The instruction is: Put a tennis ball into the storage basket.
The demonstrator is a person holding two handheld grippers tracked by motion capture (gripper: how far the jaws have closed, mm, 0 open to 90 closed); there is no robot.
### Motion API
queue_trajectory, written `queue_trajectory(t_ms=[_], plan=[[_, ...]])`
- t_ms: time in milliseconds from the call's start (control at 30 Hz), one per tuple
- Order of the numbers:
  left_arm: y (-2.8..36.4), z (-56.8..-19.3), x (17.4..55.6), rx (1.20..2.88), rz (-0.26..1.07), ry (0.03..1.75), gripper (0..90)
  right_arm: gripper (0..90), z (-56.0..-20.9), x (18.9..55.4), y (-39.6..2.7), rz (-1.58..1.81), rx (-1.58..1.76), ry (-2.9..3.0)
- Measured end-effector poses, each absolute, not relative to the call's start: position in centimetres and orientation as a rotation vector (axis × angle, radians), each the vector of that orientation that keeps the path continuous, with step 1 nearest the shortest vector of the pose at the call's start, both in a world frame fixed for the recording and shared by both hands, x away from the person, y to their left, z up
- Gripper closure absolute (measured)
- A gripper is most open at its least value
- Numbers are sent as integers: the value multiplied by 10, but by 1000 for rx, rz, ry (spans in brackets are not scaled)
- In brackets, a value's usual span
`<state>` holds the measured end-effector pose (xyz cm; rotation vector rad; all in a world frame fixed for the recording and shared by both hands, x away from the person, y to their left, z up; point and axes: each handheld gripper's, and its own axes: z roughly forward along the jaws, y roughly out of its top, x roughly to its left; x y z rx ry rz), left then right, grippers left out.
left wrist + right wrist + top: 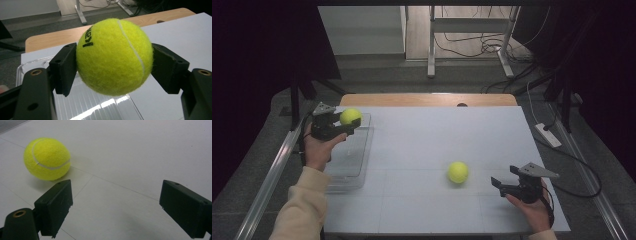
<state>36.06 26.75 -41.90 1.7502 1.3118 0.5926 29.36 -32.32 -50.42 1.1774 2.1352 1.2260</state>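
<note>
The left gripper [346,125] is clenched on a fuzzy yellow-green tennis ball [350,116]. Both black jaws press against opposite sides of the held ball [113,56], which carries a white seam and black lettering. The held ball is raised above the far end of a clear, ribbed plastic tray [347,175] and does not touch it. The tray lies along the left edge of the white tabletop [427,135]; a light wooden board [427,99] shows behind the table's far edge.

The right gripper [504,181] is released: its two black jaws stand wide apart with only bare tabletop between them. It sits low over the near right part of the table, jaws pointing left.

A second yellow-green tennis ball [458,172] rests on the tabletop, near the right gripper's jaw tips but clear of them. In the right gripper view, this ball [47,158] lies beyond the left-hand jaw, outside the gap.

A cream sleeve [299,210] covers the person's left forearm.
</note>
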Motion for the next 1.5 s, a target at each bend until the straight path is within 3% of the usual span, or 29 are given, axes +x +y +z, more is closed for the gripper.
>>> queue_trajectory(t_ms=[1500], plan=[[299,-429,391,1757,628,1473,273,111,-505,294,-324,1230,1179,2134]])
